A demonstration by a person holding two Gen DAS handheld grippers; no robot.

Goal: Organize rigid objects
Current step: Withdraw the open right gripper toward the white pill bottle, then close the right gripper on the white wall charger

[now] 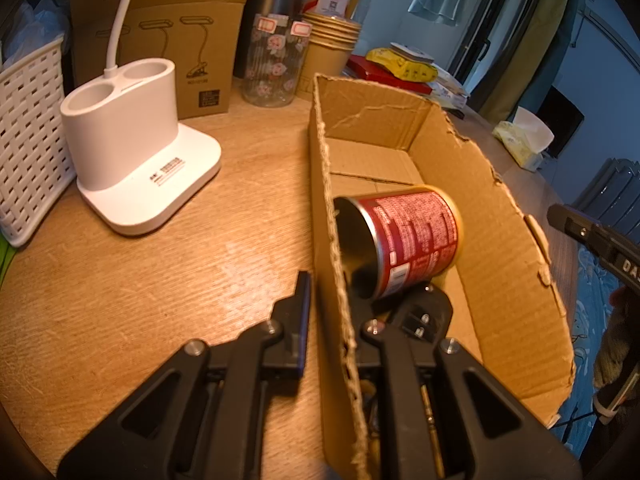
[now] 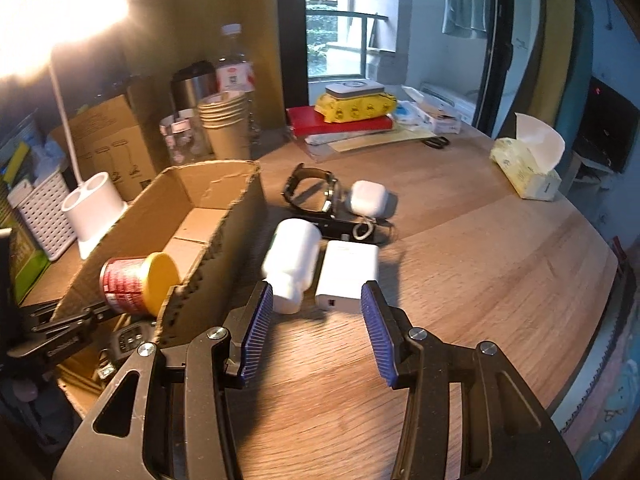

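An open cardboard box (image 1: 500, 216) lies on the wooden table; it also shows in the right wrist view (image 2: 236, 216). My left gripper (image 1: 356, 300) straddles the box's near wall, one finger outside, one inside, seemingly pinching it. A red can (image 1: 412, 240) with a yellow lid (image 2: 160, 282) lies on its side in the box. My right gripper (image 2: 318, 304) is open and empty just in front of a white bottle (image 2: 292, 262) and a white charger block (image 2: 348, 276). Behind them lie a white earbud case (image 2: 368, 198), a watch (image 2: 310, 186) and a black bar (image 2: 344, 228).
A white lamp base (image 1: 132, 152), white basket (image 1: 28, 140), lamp carton (image 1: 168, 40), glass jar (image 1: 272, 60), paper cups (image 1: 330, 44) and flask stand at the back. Books with a yellow pack (image 2: 352, 108), scissors (image 2: 436, 142) and a tissue box (image 2: 524, 172) lie farther off.
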